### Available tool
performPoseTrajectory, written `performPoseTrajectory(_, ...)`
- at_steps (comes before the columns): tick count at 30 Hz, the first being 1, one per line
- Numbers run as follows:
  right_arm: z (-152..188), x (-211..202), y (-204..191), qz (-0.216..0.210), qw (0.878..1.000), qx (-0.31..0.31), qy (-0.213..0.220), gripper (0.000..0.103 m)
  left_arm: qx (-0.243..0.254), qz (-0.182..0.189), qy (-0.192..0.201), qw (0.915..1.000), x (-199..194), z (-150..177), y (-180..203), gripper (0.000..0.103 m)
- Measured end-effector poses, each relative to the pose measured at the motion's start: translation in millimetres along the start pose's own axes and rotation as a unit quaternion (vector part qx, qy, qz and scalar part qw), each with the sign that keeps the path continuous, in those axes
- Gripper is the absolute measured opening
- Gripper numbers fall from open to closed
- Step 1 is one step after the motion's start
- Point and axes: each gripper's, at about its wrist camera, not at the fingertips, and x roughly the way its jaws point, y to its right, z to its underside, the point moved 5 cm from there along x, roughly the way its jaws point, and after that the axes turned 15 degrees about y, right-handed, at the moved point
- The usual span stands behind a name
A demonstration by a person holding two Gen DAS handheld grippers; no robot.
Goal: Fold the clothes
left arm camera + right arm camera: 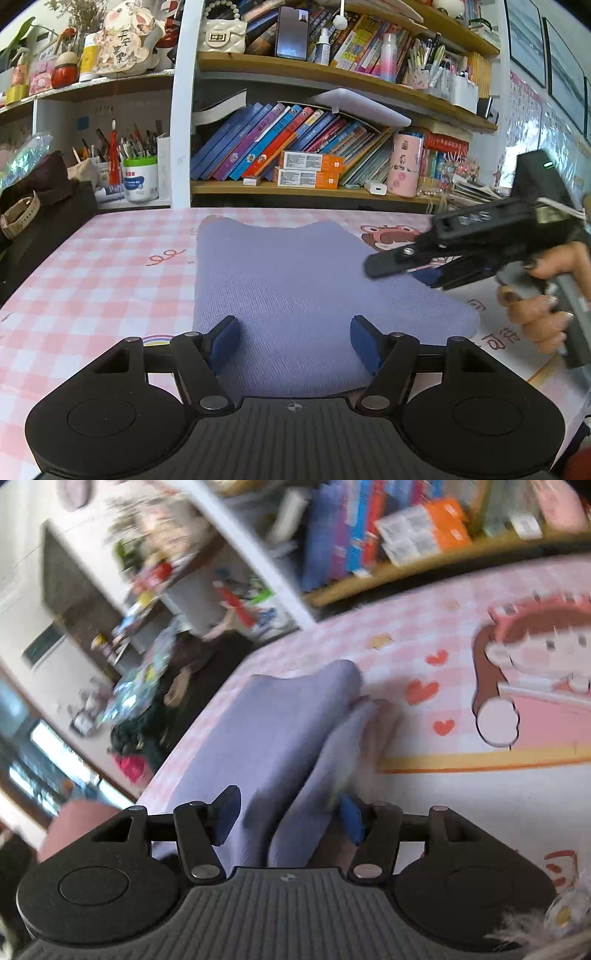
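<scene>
Lavender knit garment (295, 273) lies on the pink checked tablecloth (110, 280), in a compact shape with 2 humps at its far edge; its long axis runs away from the left gripper (295, 341), which hangs over the near edge, fingers apart and empty; the right gripper (290, 818) sits tilted at the garment's right side, fingers apart around a raised fold, closer to that edge.

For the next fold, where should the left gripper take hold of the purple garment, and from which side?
Probably the near hem of the purple garment, approached low from the near edge of the table. The cloth lies flat in a folded stack, and that edge already sits between the open fingers of the left gripper. The right gripper, also open, hovers over the right edge.
</scene>
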Motion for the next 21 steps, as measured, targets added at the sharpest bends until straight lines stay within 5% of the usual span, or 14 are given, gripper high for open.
performPoseTrajectory(1,-1.9,1.2,2.3,0.003,1.0,0.01,0.001,0.052,-0.004,0.001,0.001,1.0,-0.8,-0.8,-1.1,0.068)
performPoseTrajectory(3,-5.5,-2.6,0.5,0.006,1.0,0.007,0.003,0.017,-0.016,0.0,0.007,0.9999,-4.8,-4.0,-4.4,0.068)
performPoseTrajectory(8,-14.1,-47.4,-38.1,-0.05,0.996,-0.042,0.068,0.008,-0.043,-0.014,0.046,0.9979,-23.5,-23.8,-17.6,0.068)
performPoseTrajectory(14,21.9,-28.4,1.7,0.046,0.998,-0.043,0.006,0.007,-0.076,-0.007,0.047,0.996,-19.7,-28.4,-29.7,0.068)
performPoseTrajectory(17,15.8,-36.3,4.3,0.034,0.999,-0.016,0.023,0.011,-0.084,-0.015,0.03,0.9959,-7.6,-27.0,-39.7,0.071)
performPoseTrajectory(19,10.0,-42.6,2.2,0.041,0.998,-0.024,0.032,0.024,-0.089,-0.02,0.019,0.9957,0.4,-26.0,-46.3,0.078)
performPoseTrajectory(21,5.4,-47.6,3.6,0.047,0.998,-0.013,0.037,0.075,-0.094,-0.025,0.008,0.9952,8.5,-25.1,-52.9,0.08)
